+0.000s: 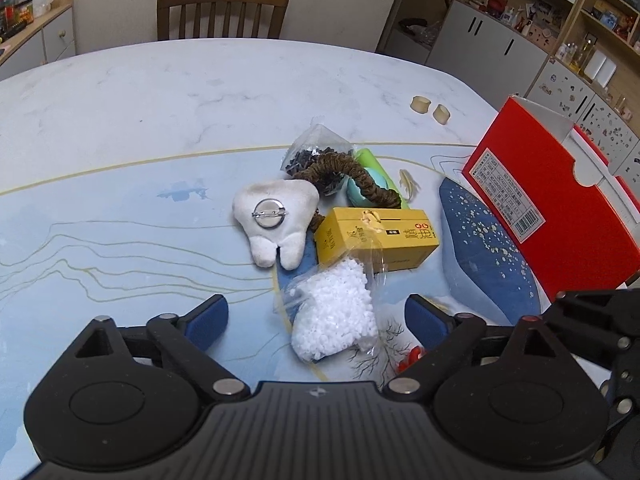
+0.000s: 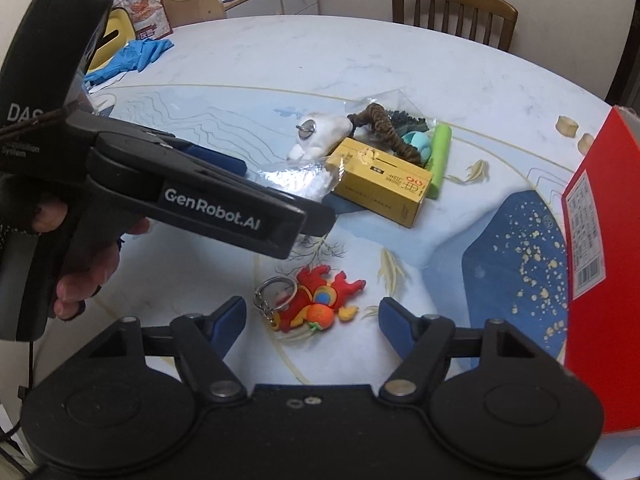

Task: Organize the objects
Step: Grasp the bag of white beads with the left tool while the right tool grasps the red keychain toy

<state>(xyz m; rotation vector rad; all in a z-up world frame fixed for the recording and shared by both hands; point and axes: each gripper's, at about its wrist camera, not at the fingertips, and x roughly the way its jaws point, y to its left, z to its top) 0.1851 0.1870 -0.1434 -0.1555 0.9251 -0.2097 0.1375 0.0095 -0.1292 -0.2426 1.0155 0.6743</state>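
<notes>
- Left gripper point(image 1: 316, 316): fingers wide, nothing held, straddling the clear plastic bag of white beads point(image 1: 334, 316), evidently lined up for a pick.
- Right gripper point(image 2: 312, 318): fingers moderately apart, empty, bracketing the red and orange plush keychain point(image 2: 316, 306) on the counter point(image 2: 320, 60).
- Red cardboard box point(image 2: 600, 272) stands at the right, the likely destination.
- Remaining clutter sits bunched beside the yellow rectangular carton point(image 2: 380, 186).

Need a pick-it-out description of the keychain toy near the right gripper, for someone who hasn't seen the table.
Start at the tall red box standing at the table's right edge, then look left across the dark blue patch. The keychain toy lies alone between the right gripper pads, apart from the pile around the yellow box. It is the only red and orange figure with a metal ring.
</notes>
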